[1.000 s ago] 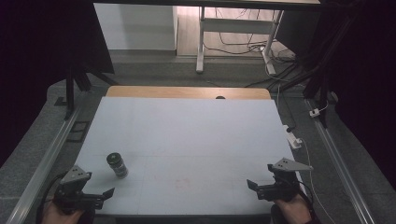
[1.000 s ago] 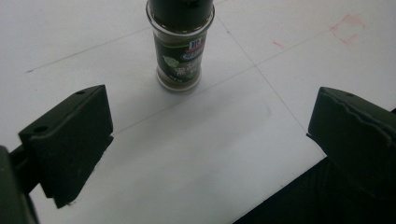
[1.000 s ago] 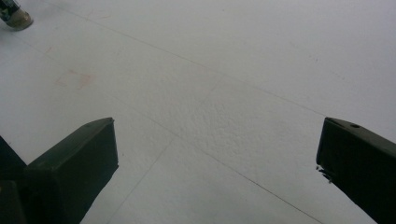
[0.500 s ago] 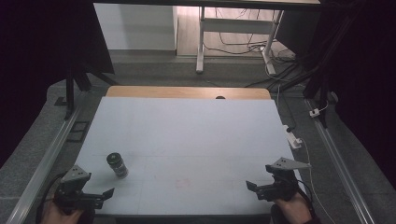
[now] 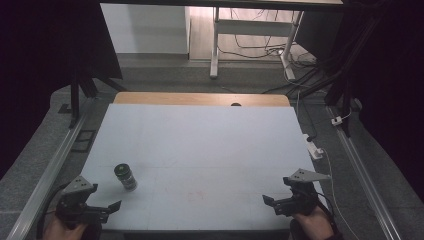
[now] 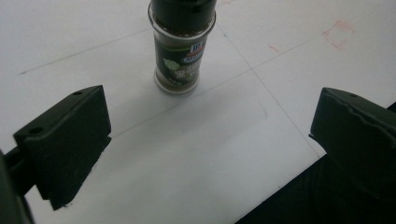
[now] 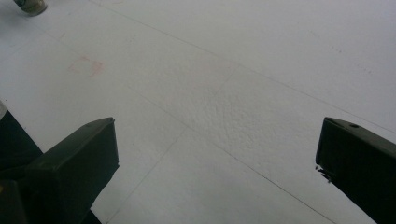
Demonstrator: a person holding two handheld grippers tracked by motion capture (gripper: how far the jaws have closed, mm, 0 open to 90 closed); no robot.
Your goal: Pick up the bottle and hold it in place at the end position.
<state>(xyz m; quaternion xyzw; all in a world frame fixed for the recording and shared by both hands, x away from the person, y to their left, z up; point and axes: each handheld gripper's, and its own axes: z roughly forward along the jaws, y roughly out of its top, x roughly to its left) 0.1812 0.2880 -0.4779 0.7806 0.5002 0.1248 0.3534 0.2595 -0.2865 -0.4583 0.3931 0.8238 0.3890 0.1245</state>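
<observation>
A small spice jar with a dark lid and a green label stands upright on the white table, toward its near left corner, and nothing holds it yet. The left gripper hovers just beside it at the table's near edge, jaws spread wide; in the left gripper view the spice jar sits ahead of the 2 jaws, slightly left of the gap's middle and beyond their tips. The right gripper waits well apart at the near right corner, jaws also wide and empty. The step in hand looks like the approach for a pick-up by the left gripper. The next move likely calls for pushing that gripper forward until the jar's body lies between the jaws, then closing squarely on the glass below the lid without tipping it.
</observation>
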